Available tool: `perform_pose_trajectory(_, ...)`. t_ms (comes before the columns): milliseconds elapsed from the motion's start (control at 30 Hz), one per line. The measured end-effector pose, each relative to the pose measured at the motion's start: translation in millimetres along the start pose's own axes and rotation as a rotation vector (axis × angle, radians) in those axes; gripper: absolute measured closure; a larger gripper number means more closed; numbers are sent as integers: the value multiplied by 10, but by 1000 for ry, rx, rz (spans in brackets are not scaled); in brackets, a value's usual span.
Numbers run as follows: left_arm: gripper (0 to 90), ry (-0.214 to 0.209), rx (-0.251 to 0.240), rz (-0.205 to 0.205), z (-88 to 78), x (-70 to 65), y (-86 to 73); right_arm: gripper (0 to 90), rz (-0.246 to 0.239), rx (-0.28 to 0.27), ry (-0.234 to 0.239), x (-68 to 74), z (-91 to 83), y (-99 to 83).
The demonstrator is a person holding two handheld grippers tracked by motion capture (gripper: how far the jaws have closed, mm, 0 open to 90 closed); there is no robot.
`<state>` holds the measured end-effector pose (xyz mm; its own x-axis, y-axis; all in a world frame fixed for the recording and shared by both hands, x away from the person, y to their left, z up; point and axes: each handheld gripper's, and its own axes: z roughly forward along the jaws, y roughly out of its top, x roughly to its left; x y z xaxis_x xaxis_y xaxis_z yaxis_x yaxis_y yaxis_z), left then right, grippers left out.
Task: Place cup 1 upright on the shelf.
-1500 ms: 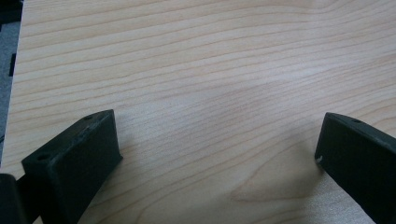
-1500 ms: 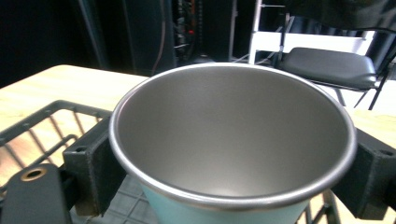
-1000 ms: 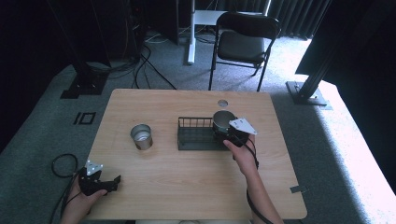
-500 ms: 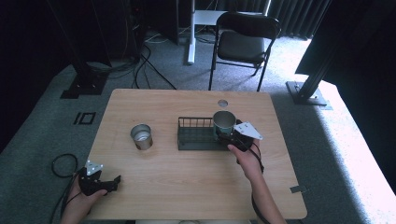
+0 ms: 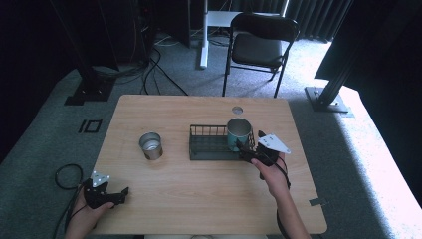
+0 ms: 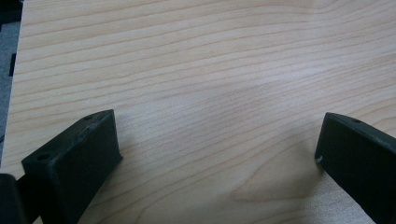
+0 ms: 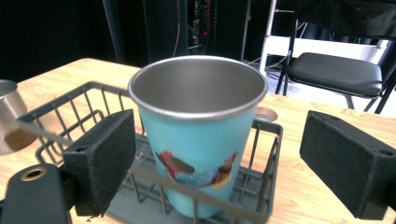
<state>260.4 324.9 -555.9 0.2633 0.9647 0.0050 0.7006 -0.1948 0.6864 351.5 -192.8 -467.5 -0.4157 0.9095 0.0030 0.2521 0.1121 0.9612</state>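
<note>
My left gripper [image 5: 121,191] sits at the near left corner of the wooden table [image 5: 174,209], jaws spread wide over bare wood in the left gripper view [image 6: 217,140], nothing between them. My right gripper [image 5: 244,149] is at the right end of the dark wire basket [image 5: 209,148], jaws open and apart from the cup; in the right gripper view [image 7: 217,154] the teal metal cup [image 7: 198,135] stands upright between the two pads with a gap on each side. Cup [image 5: 239,133] is inside the basket's right end, its printed side toward me, the basket's near rail crossing in front of its base. A small steel cup [image 5: 151,145] stands on the table left of the basket, well apart, its edge also at far left of the right gripper view [image 7: 10,116]. Past the basket, a round hole [image 5: 237,110] in the tabletop, then a black folding chair [image 5: 263,47] on the carpet. Versus a second ago: right gripper has backed off slightly toward me, cup left standing in the basket; left gripper unchanged.
</note>
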Motion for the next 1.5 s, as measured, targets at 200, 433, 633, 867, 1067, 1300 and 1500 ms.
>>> perform_pose_trajectory(200, 4, 0, 0, 0, 0, 0, 0, 106, -14, 13, 21, -93, -86, -64)
perform_pose_trajectory(433, 4, 0, 0, 0, 0, 0, 0, 106, -3, 18, 48, -198, -191, -166)
perform_pose_trajectory(633, 4, 0, 0, 0, 0, 0, 0, 107, -4, 51, 102, -297, -286, -262)
perform_pose_trajectory(867, 3, 0, 0, 0, 0, 0, 0, 107, -50, 123, 191, -388, -404, -394)
perform_pose_trajectory(1067, 3, 0, 0, 0, 0, 0, 0, 107, -41, 163, 215, -443, -479, -502)
perform_pose_trajectory(1300, 3, 0, 2, 2, -1, 1, 0, 107, -59, 207, 228, -518, -588, -618)
perform_pose_trajectory(1500, 4, 0, 1, 2, -1, 1, 0, 107, -59, 237, 221, -592, -656, -730)
